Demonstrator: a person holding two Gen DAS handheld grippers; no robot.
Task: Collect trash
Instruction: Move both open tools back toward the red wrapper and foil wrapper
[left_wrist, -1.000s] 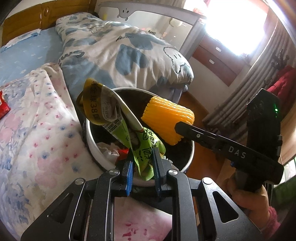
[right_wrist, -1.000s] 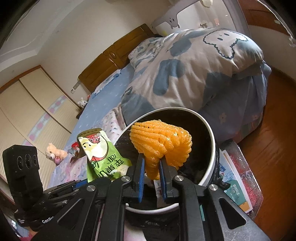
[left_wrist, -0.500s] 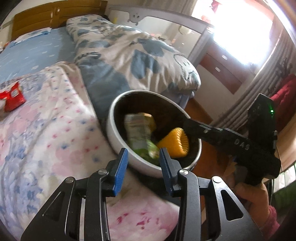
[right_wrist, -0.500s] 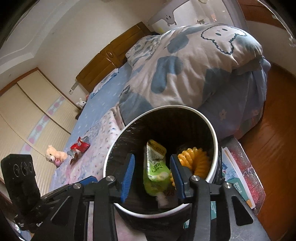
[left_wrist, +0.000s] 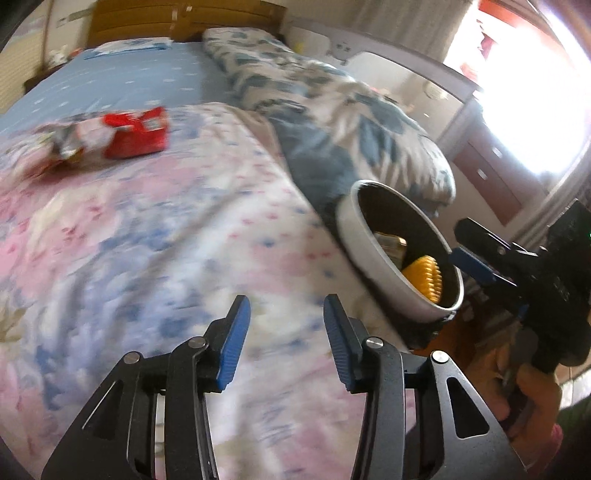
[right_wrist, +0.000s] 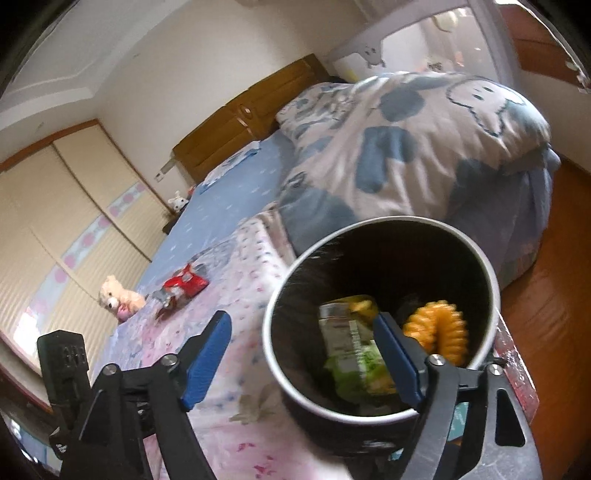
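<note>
Trash bin (right_wrist: 380, 413) beside the bed holds a green packet (right_wrist: 351, 354) and yellow netting (right_wrist: 439, 332); my right tool (right_wrist: 303, 358), jaws just opening wide, and left tool (left_wrist: 286, 343), partly open, are empty.

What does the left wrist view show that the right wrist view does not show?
Only the left wrist view shows the bright window and the person's hand holding the right claw. Only the right wrist view shows the teddy bear and the wardrobe doors. Both show the trash bin holding the green wrapper and orange foam net, and the red wrapper on the bed.
</note>
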